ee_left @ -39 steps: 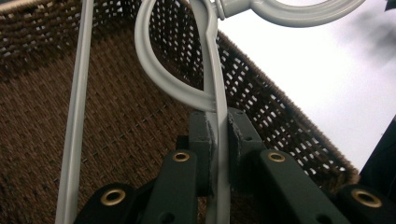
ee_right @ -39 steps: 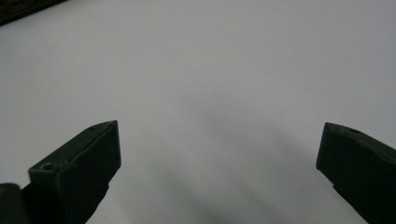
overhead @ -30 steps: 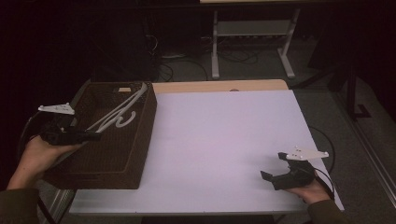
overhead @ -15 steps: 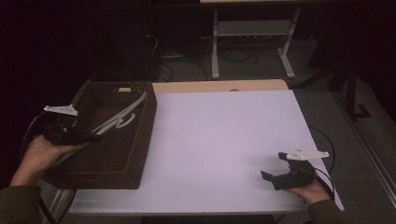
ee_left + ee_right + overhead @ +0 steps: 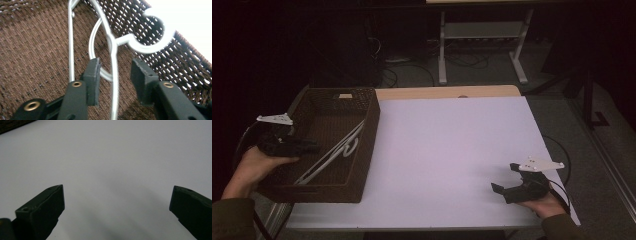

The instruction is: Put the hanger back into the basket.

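A dark brown woven basket [image 5: 371, 131] stands at the table's left end. White wire hangers [image 5: 333, 154] lie slanted inside it. My left gripper [image 5: 310, 147] reaches in over the basket's left rim. In the left gripper view it [image 5: 115, 68] is open, with one hanger wire [image 5: 114, 53] running between the pads, touching neither. The thick white hook [image 5: 152, 42] rests against the basket wall [image 5: 180, 62] beyond. My right gripper [image 5: 505, 178] hovers low at the table's front right, jaws wide open [image 5: 117, 192] with nothing between them.
The white tabletop [image 5: 452, 145] stretches between basket and right gripper. A strip of wooden edge [image 5: 447, 92] shows at the far side. Beyond the table, a metal stand [image 5: 482, 45] and cables sit on the dark floor.
The hangers' far ends have sunk lower into the basket. My left gripper has drawn back slightly toward the basket's left rim. The right gripper has stayed in place.
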Available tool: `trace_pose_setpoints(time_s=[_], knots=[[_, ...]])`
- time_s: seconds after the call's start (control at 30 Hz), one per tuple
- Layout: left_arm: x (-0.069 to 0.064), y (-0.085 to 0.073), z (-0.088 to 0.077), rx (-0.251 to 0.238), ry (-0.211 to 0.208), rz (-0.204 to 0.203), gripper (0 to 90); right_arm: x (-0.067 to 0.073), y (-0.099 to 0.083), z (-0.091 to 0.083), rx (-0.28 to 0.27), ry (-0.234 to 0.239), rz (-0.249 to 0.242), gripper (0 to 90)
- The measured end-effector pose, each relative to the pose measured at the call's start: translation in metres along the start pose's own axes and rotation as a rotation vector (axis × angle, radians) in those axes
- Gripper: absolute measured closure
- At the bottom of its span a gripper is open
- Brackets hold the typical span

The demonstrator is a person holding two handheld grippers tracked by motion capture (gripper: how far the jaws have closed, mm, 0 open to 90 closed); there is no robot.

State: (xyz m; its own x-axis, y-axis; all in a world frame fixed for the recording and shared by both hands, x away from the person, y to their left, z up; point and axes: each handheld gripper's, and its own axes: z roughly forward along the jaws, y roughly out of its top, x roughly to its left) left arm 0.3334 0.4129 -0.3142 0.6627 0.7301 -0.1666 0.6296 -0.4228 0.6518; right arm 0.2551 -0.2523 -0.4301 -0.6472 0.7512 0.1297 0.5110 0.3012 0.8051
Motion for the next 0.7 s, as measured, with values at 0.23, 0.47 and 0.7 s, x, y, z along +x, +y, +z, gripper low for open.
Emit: trace_pose_setpoints(time_s=[0.23,0.47,0.7], knots=[[-0.004,0.003,-0.003,-0.064,0.014,-0.005,40.3,0.0,0.001,-0.001,-0.012,-0.004,-0.008,0.0],[-0.02,0.013,-0.008,-0.155,0.031,0.018,25.2,0.001,0.005,-0.003,-0.031,0.003,-0.013,0.0],[-0.036,0.019,-0.01,-0.234,0.026,0.021,20.1,0.003,0.011,-0.005,-0.058,0.01,-0.024,0.0]])
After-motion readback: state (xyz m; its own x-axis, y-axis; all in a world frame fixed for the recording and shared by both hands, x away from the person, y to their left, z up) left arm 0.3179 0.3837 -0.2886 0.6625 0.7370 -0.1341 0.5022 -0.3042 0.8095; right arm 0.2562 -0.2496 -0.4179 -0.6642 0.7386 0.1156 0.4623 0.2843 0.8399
